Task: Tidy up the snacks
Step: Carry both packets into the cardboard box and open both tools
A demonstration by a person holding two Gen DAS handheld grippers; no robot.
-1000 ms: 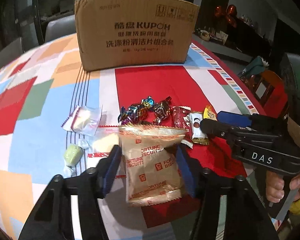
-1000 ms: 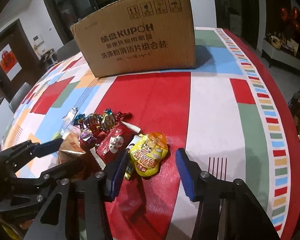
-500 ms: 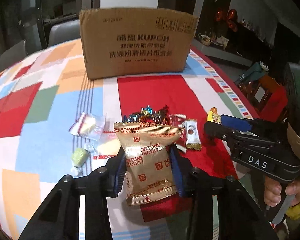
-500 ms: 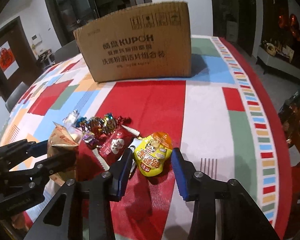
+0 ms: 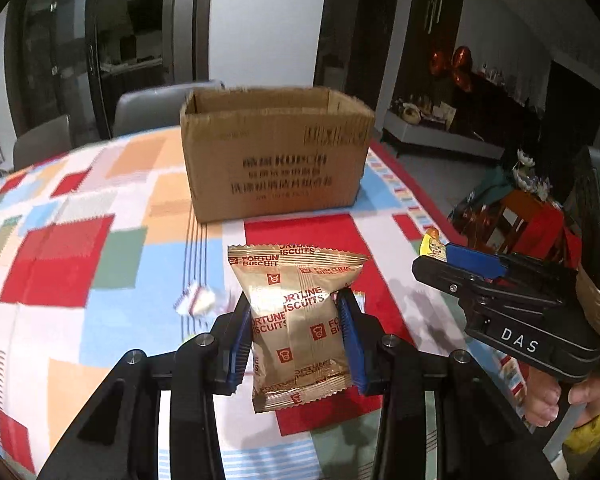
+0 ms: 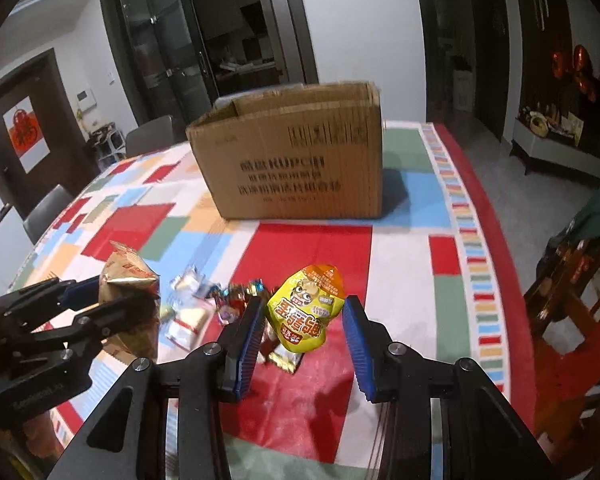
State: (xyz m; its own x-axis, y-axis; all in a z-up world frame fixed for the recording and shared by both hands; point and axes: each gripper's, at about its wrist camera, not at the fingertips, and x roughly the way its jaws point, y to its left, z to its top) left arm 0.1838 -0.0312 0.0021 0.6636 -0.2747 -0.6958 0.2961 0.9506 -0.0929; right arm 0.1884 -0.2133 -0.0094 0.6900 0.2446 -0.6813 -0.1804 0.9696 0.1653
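My left gripper (image 5: 296, 336) is shut on a gold Fortune Biscuits packet (image 5: 296, 320) and holds it above the table; it also shows in the right wrist view (image 6: 130, 280). My right gripper (image 6: 304, 332) is shut on a yellow snack pouch (image 6: 306, 306) and holds it lifted; its tip shows in the left wrist view (image 5: 434, 246). An open cardboard box (image 5: 276, 160) stands at the back of the table, also in the right wrist view (image 6: 296, 160). Loose candies (image 6: 240, 296) and small white packets (image 6: 188, 312) lie on the cloth.
The round table has a colourful patchwork cloth (image 5: 80, 240) with a red border (image 6: 496, 240). Grey chairs (image 5: 152, 108) stand behind it. A wooden chair with bags (image 6: 580, 272) is off the right edge.
Both grippers have closed on their packets and lifted them off the table. The box now shows its open top.
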